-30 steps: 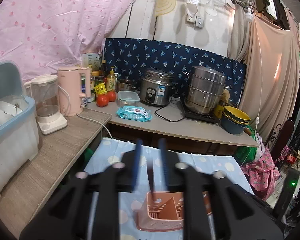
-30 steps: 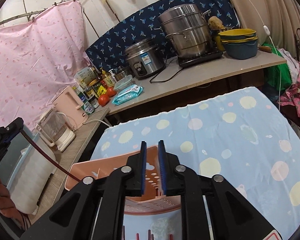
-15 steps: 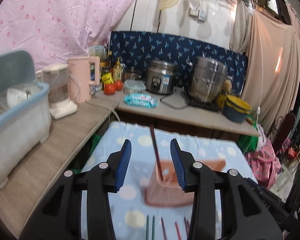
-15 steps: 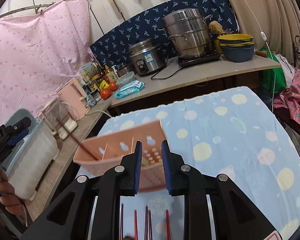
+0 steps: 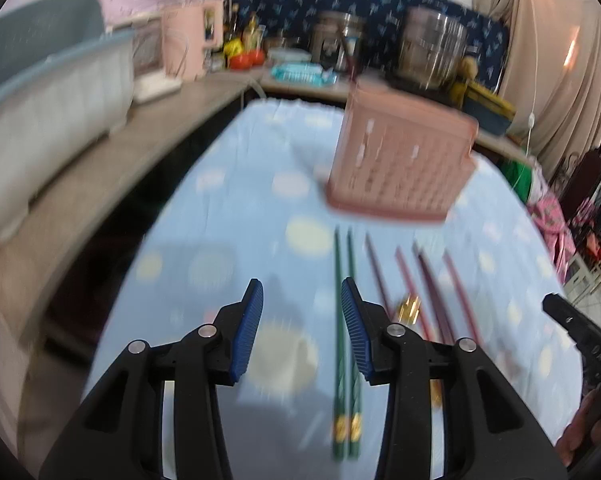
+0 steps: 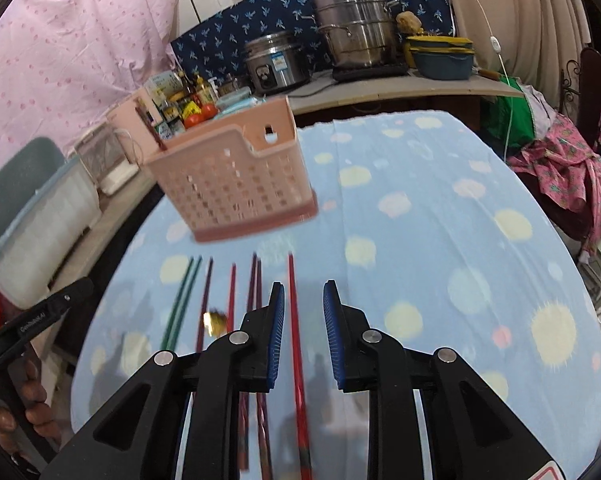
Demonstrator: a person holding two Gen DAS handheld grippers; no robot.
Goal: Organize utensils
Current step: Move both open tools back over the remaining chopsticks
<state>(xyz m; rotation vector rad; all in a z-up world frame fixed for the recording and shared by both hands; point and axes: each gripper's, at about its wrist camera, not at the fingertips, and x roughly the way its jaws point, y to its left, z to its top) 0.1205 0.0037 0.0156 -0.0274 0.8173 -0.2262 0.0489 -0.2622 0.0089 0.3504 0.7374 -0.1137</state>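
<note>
Now that the dark chopstick we carried a second ago has been let go into the basket (image 5: 400, 172), our left gripper (image 5: 302, 328) has pulled back and sunk low on the near side of it. Its fingers stand wide apart with nothing between them, and the pair of green chopsticks (image 5: 342, 344) lies on the cloth just under its right finger. Our right gripper (image 6: 303, 328) has likewise drawn back from the basket and come down. Its fingers are a little apart and clamp nothing, though one red chopstick (image 6: 296, 340) lies on the tablecloth (image 6: 440, 240) in line with the gap. Between the two grippers, short of the basket, the other dark red chopsticks (image 5: 432, 292) lie in a rough row pointing toward it. A small gold thing (image 5: 408, 308) sits among them, and we cannot make out what it is. Farther off, the basket stands upright on the cloth, and the delivered chopstick (image 6: 150, 126) leans out of its left end. Beyond it runs the counter with the steel pots (image 6: 356, 28). We judge that one piece is sorted and most remain, so the next pick is about to start, green pair for the left hand and red stick for the right.
</note>
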